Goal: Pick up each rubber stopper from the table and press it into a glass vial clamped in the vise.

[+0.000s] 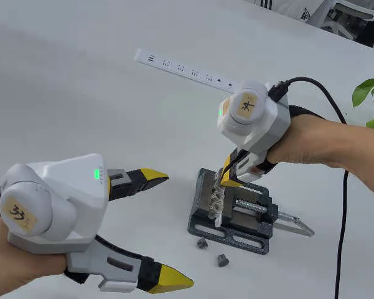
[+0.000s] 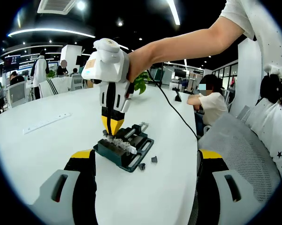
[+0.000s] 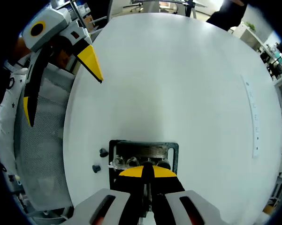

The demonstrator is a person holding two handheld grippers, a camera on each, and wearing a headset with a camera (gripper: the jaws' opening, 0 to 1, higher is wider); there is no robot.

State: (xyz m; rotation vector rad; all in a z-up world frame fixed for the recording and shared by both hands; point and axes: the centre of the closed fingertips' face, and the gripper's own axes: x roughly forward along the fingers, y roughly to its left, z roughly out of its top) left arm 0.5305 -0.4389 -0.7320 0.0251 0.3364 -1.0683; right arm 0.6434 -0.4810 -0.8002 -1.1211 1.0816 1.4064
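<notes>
right gripper (image 1: 228,177) pointing down at vise (image 1: 236,218), jaws sitting pressed together over vials (image 1: 218,202); cannot tell if pinching anything. left gripper (image 1: 171,229) hovering apart, jaws gaping wide. two stoppers (image 1: 222,260) lying on table (image 1: 81,93) just beside vise.
left gripper view: own jaws standing wide, framing vise and stoppers.
right gripper view: yellow tips meeting above clamped vials; stoppers lying left of vise.

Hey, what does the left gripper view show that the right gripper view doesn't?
Left gripper view: the right gripper from outside, jaws shut, tips down at the vise, plus a seated person behind. Right gripper view: the left gripper with open jaws, and the vials from above. Both: the vise, two loose stoppers beside it, the power strip.
</notes>
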